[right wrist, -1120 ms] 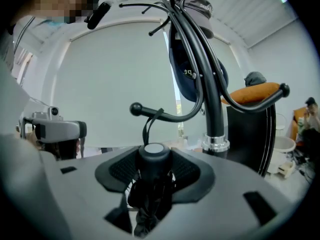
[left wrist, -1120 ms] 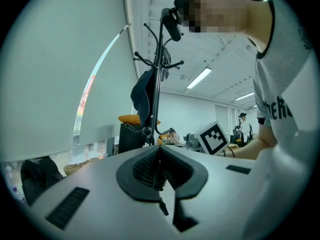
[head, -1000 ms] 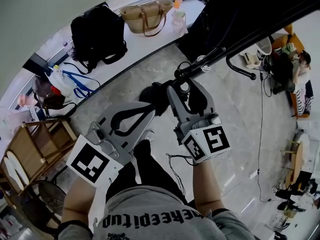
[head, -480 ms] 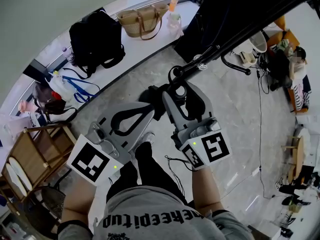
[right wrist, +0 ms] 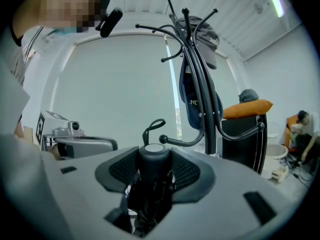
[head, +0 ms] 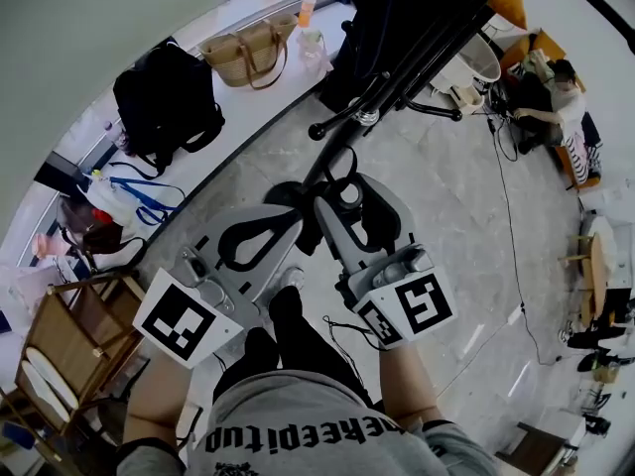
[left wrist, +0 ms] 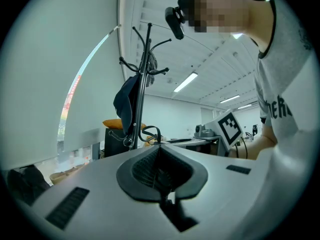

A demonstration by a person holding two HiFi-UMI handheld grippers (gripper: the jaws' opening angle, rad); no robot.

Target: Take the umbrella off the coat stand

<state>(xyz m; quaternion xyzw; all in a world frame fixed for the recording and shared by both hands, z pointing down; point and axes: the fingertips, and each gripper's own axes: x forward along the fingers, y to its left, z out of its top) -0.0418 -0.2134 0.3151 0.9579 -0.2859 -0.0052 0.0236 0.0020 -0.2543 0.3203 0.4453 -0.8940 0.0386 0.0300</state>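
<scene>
My right gripper (head: 345, 194) (right wrist: 155, 166) is shut on the handle of a folded black umbrella (right wrist: 154, 151), whose white cap and strap loop (right wrist: 152, 126) stick out past the pads. The umbrella's body hangs below the jaws, mostly hidden. The black coat stand (right wrist: 200, 84) (head: 417, 48) rises just beyond, apart from the umbrella, its lower hook (head: 337, 125) bare. A cap (right wrist: 207, 39) and a navy bag (right wrist: 192, 101) hang on it. My left gripper (head: 296, 216) (left wrist: 161, 149) is beside the right one, shut on nothing, with the stand (left wrist: 142, 84) ahead of it.
A black backpack (head: 164, 97), a straw tote (head: 246, 53) and a bottle (head: 308, 8) stand on the window ledge at the left. A wooden chair (head: 69, 335) is at lower left. A black chair with an orange cushion (right wrist: 247, 109) stands behind the stand; a person (head: 556, 87) sits far right.
Both grippers have drawn back and up from the stand. The gap between the right gripper's tips and the stand's hook has grown, with the umbrella still in the jaws.
</scene>
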